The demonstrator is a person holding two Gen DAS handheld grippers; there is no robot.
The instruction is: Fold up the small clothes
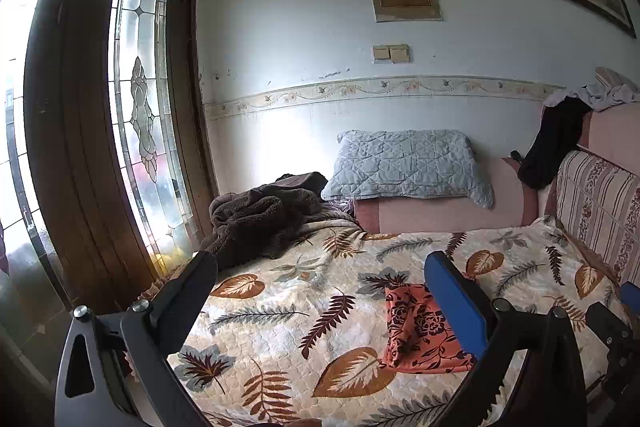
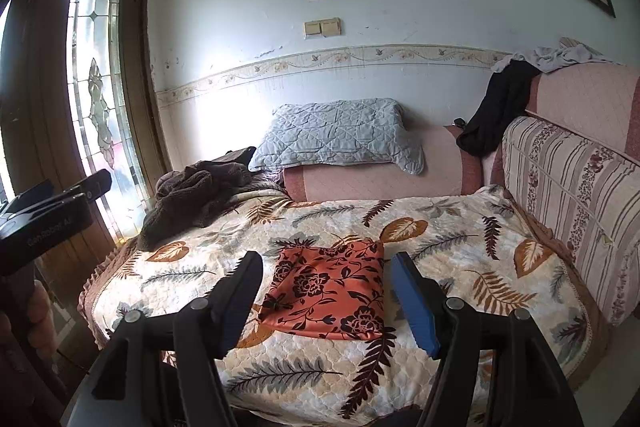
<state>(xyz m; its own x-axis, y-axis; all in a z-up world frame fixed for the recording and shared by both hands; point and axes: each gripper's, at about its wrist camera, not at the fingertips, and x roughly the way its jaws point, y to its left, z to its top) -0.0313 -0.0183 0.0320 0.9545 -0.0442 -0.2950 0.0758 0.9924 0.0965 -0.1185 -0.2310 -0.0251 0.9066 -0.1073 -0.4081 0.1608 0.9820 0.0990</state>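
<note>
The folded cloth [image 2: 328,291] lies flat on the bed [image 2: 460,251], straight ahead of the right hand-held gripper [image 2: 326,291], whose fingers are spread wide and hold nothing. The left hand-held gripper [image 1: 320,291] is likewise wide apart and bare, the cloth [image 1: 420,331] just inside its right finger.

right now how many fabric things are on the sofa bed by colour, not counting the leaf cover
orange floral: 1, the folded cloth lying flat on the leaf cover
brown: 1, the fuzzy heap by the door
grey-blue: 1, the quilted pillow on the armrest
black: 1, the garment draped over the backrest
pale grey: 1, the crumpled piece on top of the backrest
total: 5
</note>
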